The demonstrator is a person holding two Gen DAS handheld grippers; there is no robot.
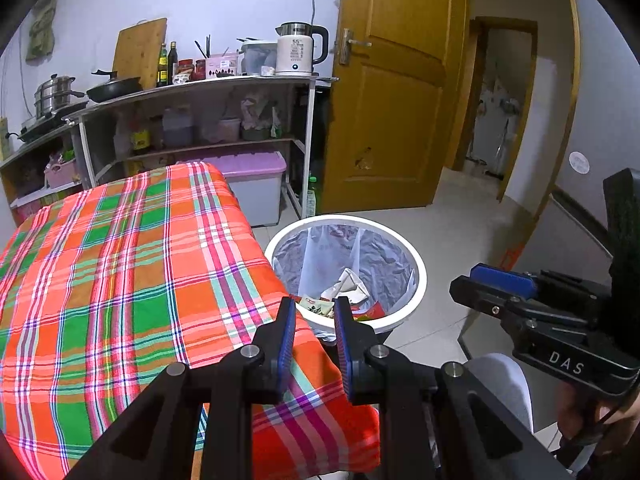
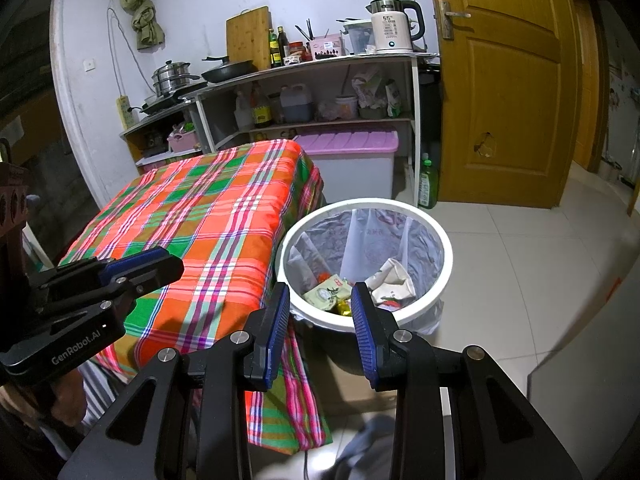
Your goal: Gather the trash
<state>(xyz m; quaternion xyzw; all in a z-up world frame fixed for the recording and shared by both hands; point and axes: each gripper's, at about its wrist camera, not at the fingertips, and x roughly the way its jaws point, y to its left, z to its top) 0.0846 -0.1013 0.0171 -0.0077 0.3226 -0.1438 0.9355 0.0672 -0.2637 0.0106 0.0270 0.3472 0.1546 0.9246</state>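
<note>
Two empty hand-held grippers hover beside the white bin [image 2: 446, 256]: the left hand-held gripper [image 1: 314, 306] nearly together, the right hand-held gripper [image 2: 320, 294] apart. Wrappers [image 2: 326, 292] lie inside the bin; the checked counter [image 1: 120, 260] beside it looks cleared, collection apparently finished.

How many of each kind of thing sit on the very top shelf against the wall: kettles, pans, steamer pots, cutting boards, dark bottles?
Kettles: 1, the white kettle
Frying pans: 1, the black pan
Steamer pots: 1, the steel steamer
Cutting boards: 1, the wooden board leaning on the wall
Dark bottles: 2, and
Total: 6
</note>
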